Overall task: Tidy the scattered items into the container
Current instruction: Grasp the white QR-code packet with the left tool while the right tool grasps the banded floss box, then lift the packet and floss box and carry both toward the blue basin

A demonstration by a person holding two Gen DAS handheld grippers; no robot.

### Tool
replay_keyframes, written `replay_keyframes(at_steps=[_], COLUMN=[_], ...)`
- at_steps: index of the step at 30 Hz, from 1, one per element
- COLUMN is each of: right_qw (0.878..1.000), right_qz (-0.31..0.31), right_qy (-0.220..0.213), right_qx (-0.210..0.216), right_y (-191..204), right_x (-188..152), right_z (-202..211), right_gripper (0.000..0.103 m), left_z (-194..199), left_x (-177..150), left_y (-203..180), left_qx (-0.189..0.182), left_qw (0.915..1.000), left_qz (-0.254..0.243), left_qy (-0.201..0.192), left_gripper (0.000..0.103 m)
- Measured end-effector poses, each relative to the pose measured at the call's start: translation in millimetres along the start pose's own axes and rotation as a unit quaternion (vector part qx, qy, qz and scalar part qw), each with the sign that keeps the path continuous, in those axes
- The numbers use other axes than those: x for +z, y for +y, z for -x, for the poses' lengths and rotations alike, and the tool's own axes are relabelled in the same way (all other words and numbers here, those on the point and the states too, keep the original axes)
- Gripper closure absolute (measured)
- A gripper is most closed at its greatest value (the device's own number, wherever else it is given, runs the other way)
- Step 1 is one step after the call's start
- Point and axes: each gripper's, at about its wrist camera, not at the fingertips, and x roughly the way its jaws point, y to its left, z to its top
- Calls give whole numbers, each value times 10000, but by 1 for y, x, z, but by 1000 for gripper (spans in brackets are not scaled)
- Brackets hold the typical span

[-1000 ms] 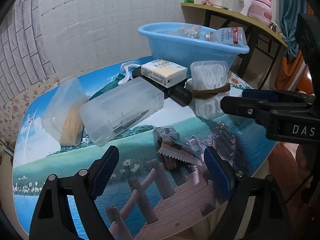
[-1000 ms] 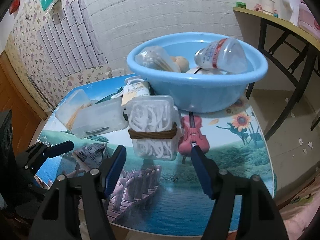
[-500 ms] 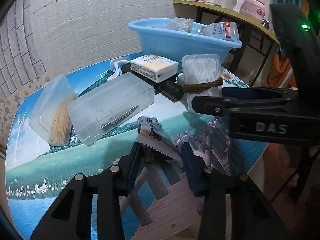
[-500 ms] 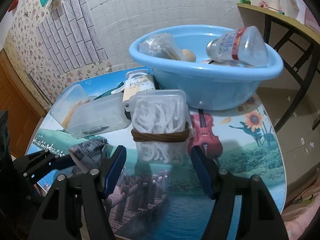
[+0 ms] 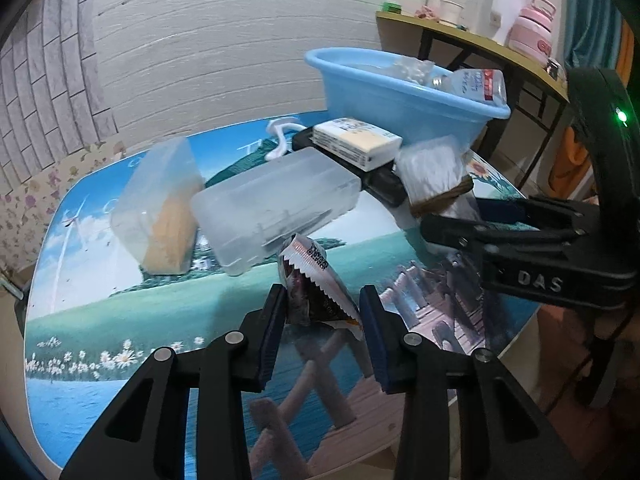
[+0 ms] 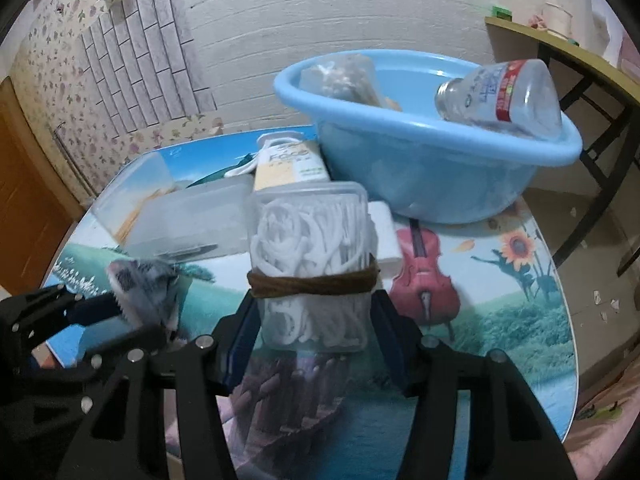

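A crinkled snack packet (image 5: 312, 276) with a sawtooth edge sits at the near edge of the picture-printed table (image 5: 120, 320). My left gripper (image 5: 322, 300) has its jaws closing, and both pads press the packet's sides. A clear box of white floss picks (image 6: 312, 240), tied with a brown band, stands between the pads of my right gripper (image 6: 314, 312). Its jaws are closing and lie against the box's lower sides. Behind stands the blue basin (image 6: 440, 176), holding a plastic bottle (image 6: 504, 92) and a clear tub. In the right wrist view the left gripper (image 6: 140, 316) holds the packet (image 6: 144, 284).
A frosted long case (image 5: 276, 208), a clear box of yellow sticks (image 5: 160, 208) and a white-and-yellow carton (image 5: 356, 140) on a black object crowd the table's middle. A white hook (image 5: 280, 136) lies behind them. A side table (image 5: 480, 44) with a pink flask stands at the back right.
The left jaws went from wide open to closed on the snack packet. The right gripper came in closer and its jaws narrowed onto the floss pick box.
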Motion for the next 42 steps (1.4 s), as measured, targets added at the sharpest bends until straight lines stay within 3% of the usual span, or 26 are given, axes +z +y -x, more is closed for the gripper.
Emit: replay_keyframes(at_steps=[22,42], right_qw=[9996,9991], right_qz=[-131,-141], right_qy=[224,366], right_qx=[-93,190], right_y=[-12,-13], right_x=[-17,-25], right_z=[40,18], right_gripper=[49,49], left_z=[13,-7], left_x=[-5,-2], left_y=[7,1], left_qx=[167,260], left_qw=[9998,9995], left_qz=[109,-66], left_qy=[-40,167], left_gripper=[68,65])
